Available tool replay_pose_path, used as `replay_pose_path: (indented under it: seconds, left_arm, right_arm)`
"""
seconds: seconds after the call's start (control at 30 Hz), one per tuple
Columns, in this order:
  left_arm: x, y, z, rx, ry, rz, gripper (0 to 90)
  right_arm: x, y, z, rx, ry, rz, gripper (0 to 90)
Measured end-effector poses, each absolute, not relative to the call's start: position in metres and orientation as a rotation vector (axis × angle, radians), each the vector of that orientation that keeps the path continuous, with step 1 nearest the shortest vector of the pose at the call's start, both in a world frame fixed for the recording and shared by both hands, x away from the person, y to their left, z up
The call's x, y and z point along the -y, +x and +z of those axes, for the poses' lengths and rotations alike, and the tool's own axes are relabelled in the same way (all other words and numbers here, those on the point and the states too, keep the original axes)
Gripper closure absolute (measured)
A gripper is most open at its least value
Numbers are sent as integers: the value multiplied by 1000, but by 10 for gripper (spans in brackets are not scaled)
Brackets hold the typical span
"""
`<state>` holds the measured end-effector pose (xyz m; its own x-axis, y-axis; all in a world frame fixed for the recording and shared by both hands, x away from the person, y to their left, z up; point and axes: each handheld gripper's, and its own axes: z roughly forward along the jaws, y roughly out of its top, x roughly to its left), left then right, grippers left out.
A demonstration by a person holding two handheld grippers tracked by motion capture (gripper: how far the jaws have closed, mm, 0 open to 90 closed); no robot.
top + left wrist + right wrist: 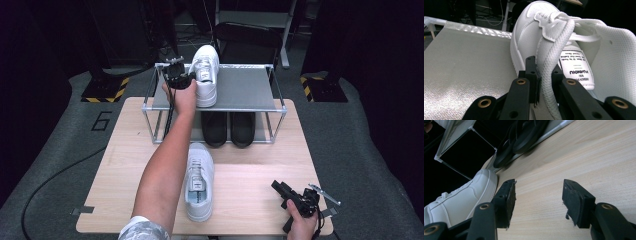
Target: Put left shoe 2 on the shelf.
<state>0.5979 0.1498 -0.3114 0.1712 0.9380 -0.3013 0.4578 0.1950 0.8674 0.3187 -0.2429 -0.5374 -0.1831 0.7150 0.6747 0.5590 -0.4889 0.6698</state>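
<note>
1. Jaws of the left gripper (537, 82) pinch the padded collar of a white sneaker (205, 75) at its heel; the shoe sits on the rack's top shelf (245, 89), toe pointing away, near the shelf's left end.
2. Right gripper (537, 202) stands spread with nothing between its pads, low over the table (250, 170) at the near right corner.
3. Risk: the grip is only on soft collar fabric. A pull or twist could let it slip out, and the shoe might tip or slide.
4. Risk: the heel overhangs the shelf's front rail slightly, so an early let-go could drop it onto the table.
5. Room: the shelf is bare to the right of the shoe, enough for a mate.
6. Second white sneaker (198, 182) lies on the table under the left forearm; black shoes (228, 128) fill the lower level.
</note>
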Motion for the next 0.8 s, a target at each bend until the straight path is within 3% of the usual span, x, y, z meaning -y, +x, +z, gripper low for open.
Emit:
replay_pose_path:
  seconds: [0.8]
  left_arm:
    - [-151,605,-317,-1457,1461,562,755]
  right_arm:
    - [243,318,-537,-1503,1922,1767,440]
